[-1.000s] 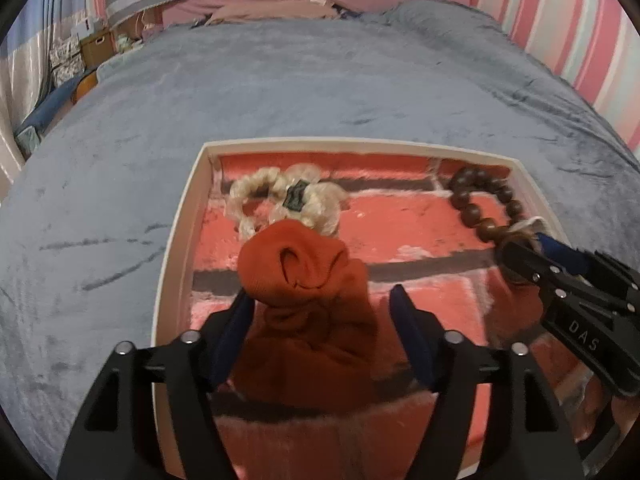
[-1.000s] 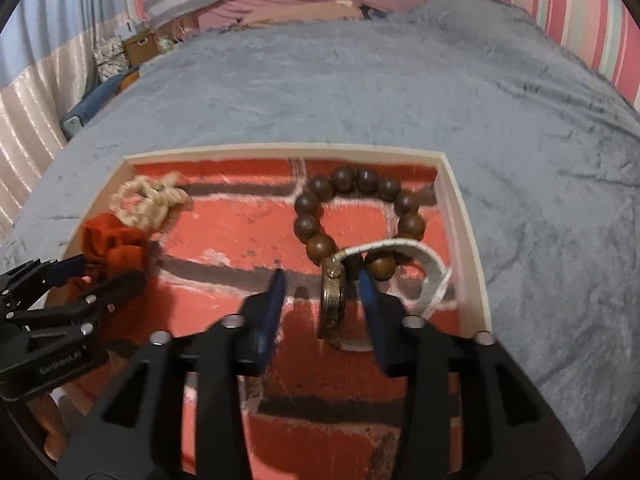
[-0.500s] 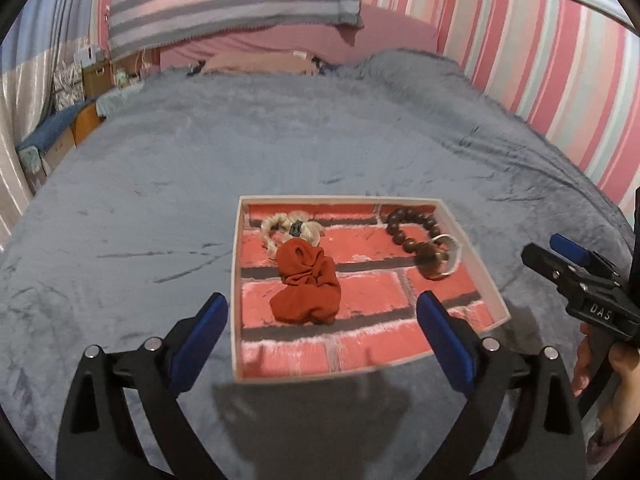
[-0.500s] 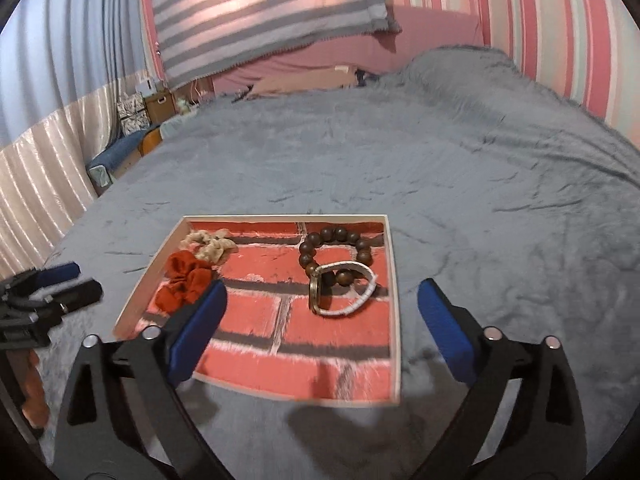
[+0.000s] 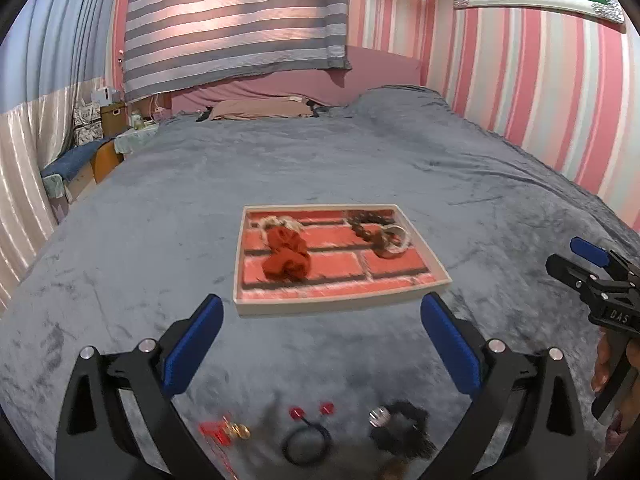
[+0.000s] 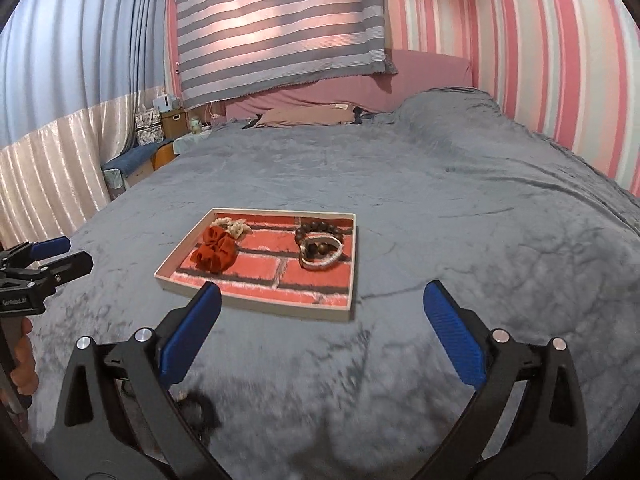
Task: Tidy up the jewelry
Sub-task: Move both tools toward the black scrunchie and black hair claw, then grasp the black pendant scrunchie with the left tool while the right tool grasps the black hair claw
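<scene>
Across the middle of the left wrist view sits the tray (image 5: 340,304), its floor printed like red brick, resting on a grey plush bedspread (image 5: 160,208); inside lie a rust-red scrunchie (image 5: 286,256) at the left, a cream scrunchie (image 5: 276,222) behind it, and a dark bead bracelet (image 5: 362,228) touching a pale bangle (image 5: 394,240) at the right. The left gripper (image 5: 322,346) spreads wide at the bottom of the frame with nothing between its blue pads, the jaws having just been opening. Along the bottom edge, blurred, wait small things not yet sorted: a red clip (image 5: 222,432), a black hair tie (image 5: 306,442) and a dark fluffy piece (image 5: 400,432). At the right edge the right gripper (image 5: 576,260) shows from the side. Centre of the right wrist view holds the same tray (image 6: 280,304), with the right gripper (image 6: 322,338) likewise wide and empty, just opened. A placing step looks finished; the next move, I judge, calls for dropping toward the loose pieces near the bottom and closing on one small, soft-lying item. Pink striped walls (image 6: 560,80), a striped hanging cloth (image 6: 280,20) and a pale curtain (image 6: 48,168) ring the bed.
</scene>
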